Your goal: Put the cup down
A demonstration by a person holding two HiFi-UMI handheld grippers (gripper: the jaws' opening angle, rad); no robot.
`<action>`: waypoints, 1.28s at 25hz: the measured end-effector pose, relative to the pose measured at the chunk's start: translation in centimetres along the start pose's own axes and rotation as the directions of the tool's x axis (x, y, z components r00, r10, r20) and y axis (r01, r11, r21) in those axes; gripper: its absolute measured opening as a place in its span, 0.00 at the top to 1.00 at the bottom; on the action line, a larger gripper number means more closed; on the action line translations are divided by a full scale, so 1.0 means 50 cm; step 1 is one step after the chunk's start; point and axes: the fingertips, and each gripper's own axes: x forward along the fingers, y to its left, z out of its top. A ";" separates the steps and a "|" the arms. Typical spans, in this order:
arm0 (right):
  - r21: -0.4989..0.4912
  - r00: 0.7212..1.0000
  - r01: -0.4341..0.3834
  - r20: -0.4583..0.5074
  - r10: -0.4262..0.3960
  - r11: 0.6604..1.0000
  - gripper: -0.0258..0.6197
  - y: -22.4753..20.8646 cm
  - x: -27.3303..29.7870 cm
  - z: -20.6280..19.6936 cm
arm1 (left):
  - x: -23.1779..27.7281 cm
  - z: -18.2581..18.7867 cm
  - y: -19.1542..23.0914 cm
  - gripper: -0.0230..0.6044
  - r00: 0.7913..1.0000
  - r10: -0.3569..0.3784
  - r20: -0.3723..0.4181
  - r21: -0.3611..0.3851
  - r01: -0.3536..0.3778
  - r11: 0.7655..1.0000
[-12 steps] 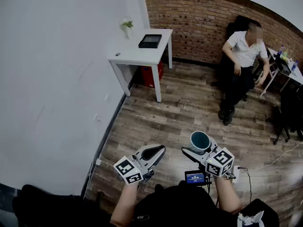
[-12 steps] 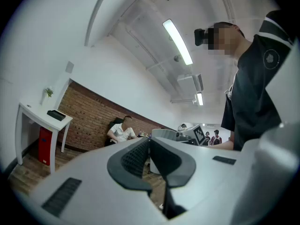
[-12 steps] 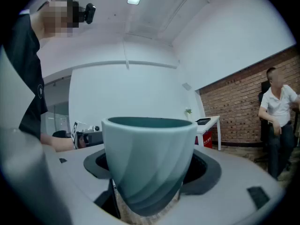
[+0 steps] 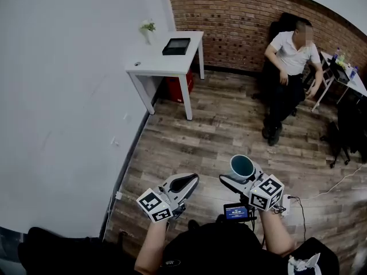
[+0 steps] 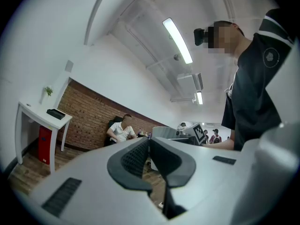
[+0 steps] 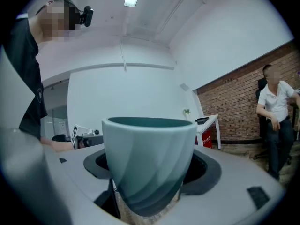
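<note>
Teal cup (image 4: 242,167) sits lower-centre in the head view, hardly moved from a moment ago and well apart from the white table (image 4: 163,62) at upper left. Left gripper view: the left gripper (image 5: 149,144) has its jaws together, empty. Right gripper view: the right gripper (image 6: 153,167) has its jaws wide, clamping the cup, so setting it down hasn't begun.

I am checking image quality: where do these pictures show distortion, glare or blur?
Head view: brick wall curves from fisheye, evenly lit. Left gripper view: ceiling light glares; left claw is soft. Right gripper view: dark rounded corners; cup is slightly blurred up close.
</note>
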 end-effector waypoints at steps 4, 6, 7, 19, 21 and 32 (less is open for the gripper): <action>0.004 1.000 0.006 0.004 -0.006 1.000 0.36 -0.006 -0.001 -0.002 | 0.003 -0.006 0.003 0.95 1.000 -0.003 -0.004 -0.002 0.003 1.000; 0.008 1.000 0.005 0.006 -0.006 1.000 0.36 -0.008 0.000 -0.004 | 0.002 -0.008 0.004 0.95 1.000 -0.003 -0.006 -0.003 0.003 1.000; 0.013 1.000 0.005 0.008 -0.005 1.000 0.36 -0.009 0.000 -0.004 | 0.002 -0.009 0.005 0.95 1.000 -0.002 -0.006 -0.002 0.002 1.000; 0.041 1.000 -0.008 0.014 0.008 0.999 0.36 -0.013 0.005 0.001 | -0.002 -0.005 0.010 0.95 1.000 0.016 -0.006 0.000 -0.016 1.000; 0.045 1.000 -0.008 0.013 0.007 0.999 0.36 -0.013 0.003 0.000 | -0.002 -0.007 0.009 0.95 1.000 0.018 -0.007 -0.001 -0.018 1.000; 0.055 1.000 -0.004 0.013 0.003 0.998 0.36 -0.015 0.001 -0.001 | -0.003 -0.005 0.007 0.95 1.000 0.019 -0.012 -0.005 -0.019 1.000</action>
